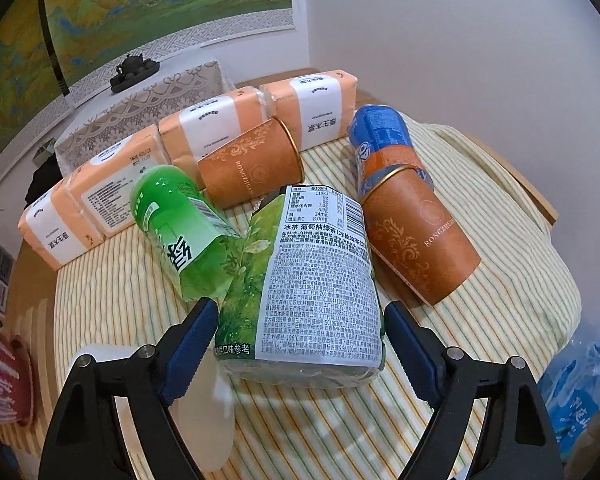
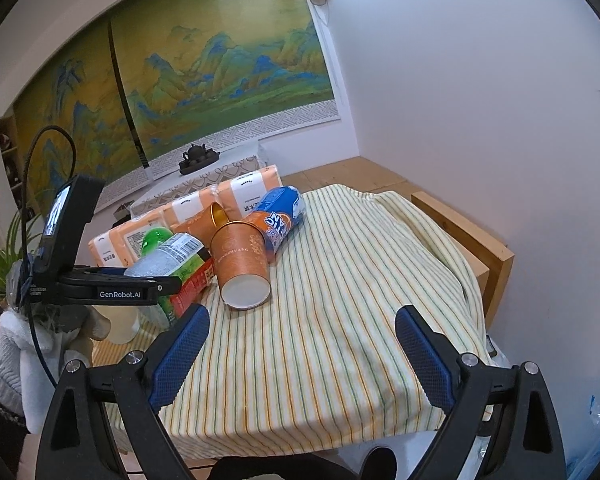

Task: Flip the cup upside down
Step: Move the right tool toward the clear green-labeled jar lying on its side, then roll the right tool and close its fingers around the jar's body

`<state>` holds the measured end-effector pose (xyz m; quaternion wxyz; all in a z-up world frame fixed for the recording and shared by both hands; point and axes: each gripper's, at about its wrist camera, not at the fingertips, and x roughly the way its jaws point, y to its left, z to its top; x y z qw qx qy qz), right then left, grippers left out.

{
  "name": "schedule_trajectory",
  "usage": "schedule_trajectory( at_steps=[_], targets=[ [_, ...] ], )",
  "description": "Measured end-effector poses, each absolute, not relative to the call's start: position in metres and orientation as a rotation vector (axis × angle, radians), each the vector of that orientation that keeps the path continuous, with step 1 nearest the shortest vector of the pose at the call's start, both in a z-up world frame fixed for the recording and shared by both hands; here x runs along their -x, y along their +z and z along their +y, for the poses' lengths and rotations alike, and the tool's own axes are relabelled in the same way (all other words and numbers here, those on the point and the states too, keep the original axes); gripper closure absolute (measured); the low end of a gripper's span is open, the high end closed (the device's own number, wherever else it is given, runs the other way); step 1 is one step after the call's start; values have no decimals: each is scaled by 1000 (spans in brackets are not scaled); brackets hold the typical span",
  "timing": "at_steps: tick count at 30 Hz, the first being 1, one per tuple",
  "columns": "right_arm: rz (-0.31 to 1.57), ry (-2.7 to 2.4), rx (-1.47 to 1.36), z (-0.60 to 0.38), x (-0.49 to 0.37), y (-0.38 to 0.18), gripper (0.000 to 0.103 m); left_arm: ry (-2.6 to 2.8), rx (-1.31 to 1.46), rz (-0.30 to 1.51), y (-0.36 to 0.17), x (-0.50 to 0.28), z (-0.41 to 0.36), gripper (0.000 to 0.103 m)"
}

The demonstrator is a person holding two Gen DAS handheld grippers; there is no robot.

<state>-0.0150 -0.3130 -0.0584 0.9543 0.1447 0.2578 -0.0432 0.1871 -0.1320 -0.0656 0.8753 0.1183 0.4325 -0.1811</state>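
Two orange paper cups lie on their sides on the striped cloth. The nearer cup (image 1: 416,236) (image 2: 242,268) rests against a blue and orange soda bottle (image 1: 380,140) (image 2: 280,216), its white base turned to the right wrist camera. The far cup (image 1: 250,168) (image 2: 214,216) lies by the tissue packs. My left gripper (image 1: 300,308) is open, its jaws on either side of a big green tea bottle (image 1: 300,280) (image 2: 180,248) that lies flat. My right gripper (image 2: 302,312) is open over bare cloth in front of the nearer cup, holding nothing.
Several orange tissue packs (image 1: 220,120) line the back of the table. A small green bottle (image 1: 180,228) leans beside the tea bottle. A white cup-like object (image 1: 204,400) sits under my left gripper. The striped cloth (image 2: 340,340) hangs over the wooden table's (image 2: 460,232) front edge.
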Motion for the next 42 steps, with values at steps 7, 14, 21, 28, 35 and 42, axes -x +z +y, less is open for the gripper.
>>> schedule_trajectory(
  at_steps=[7, 14, 21, 28, 35, 42],
  targets=[
    [522, -86, -298, -313, 16, -58, 11, -372, -206, 898, -57, -173, -130, 16],
    [524, -70, -298, -310, 19, -59, 11, -381, -157, 904, -58, -143, -127, 16],
    [525, -51, -291, -305, 21, -58, 11, -394, -101, 912, -65, -119, -129, 15],
    [528, -16, -244, -301, 17, -50, 11, -408, -72, 899, -61, -109, -121, 15],
    [554, 87, -52, -288, 3, -33, 11, -369, -24, 819, -43, -86, -76, 12],
    [584, 255, 159, -262, -12, -25, 11, -322, 14, 801, -41, -68, -36, 12]
  ],
)
